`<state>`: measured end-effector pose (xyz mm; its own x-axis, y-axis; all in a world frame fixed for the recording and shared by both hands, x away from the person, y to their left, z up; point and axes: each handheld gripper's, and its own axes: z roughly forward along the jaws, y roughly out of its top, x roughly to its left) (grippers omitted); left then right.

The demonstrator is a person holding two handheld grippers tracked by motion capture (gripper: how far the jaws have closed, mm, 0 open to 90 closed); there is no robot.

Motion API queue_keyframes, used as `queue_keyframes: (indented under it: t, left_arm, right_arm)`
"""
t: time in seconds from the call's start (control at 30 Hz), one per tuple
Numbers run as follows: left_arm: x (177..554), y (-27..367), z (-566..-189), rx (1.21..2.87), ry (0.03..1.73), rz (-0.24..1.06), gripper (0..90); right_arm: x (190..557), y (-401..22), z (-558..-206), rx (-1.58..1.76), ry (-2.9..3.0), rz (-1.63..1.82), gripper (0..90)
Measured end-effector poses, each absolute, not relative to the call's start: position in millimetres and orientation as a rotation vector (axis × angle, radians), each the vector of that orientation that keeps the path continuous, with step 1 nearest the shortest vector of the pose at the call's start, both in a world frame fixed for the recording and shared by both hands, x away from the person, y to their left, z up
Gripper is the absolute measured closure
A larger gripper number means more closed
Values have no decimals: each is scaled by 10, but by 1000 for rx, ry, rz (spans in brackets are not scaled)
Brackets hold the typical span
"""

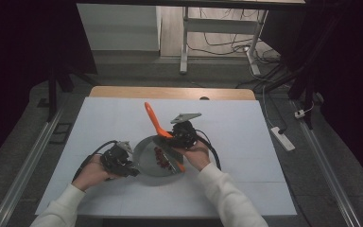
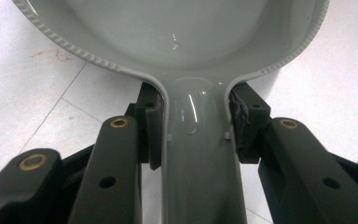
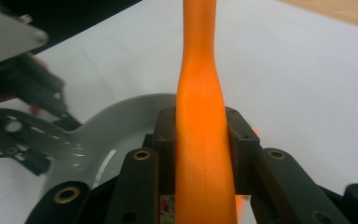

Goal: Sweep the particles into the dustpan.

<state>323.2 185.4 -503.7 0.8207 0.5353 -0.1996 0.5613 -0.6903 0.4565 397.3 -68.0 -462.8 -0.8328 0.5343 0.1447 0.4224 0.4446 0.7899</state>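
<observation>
Left fingers (image 2: 193, 135) clamp the pan (image 1: 147, 156) handle; right fingers (image 3: 200, 135) clamp the spatula (image 1: 157, 124). The red bits (image 1: 160, 157), probably food, could spill if the spatula sweeps hard.

Grey pan (image 1: 146, 158) rests on white-covered table (image 1: 236, 137).

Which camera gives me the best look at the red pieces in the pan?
The high view: the red pieces lie in plain sight in the grey pan, beside the orange spatula. The right gripper view gives a small red patch low between its jaws; the left gripper view sees bare pan.
</observation>
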Motion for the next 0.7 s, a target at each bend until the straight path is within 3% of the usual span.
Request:
queue_keyframes:
  t: [0.33,0.7]
  left_arm:
    - [3224,1858,-5031,2494,800,-75,614]
    - [3195,1856,-5011,2500,794,-80,614]
  right_arm:
    - [4053,-1076,-4593,959,2453,1218,698]
    - [4154,-966,-4872,1005,2479,996,699]
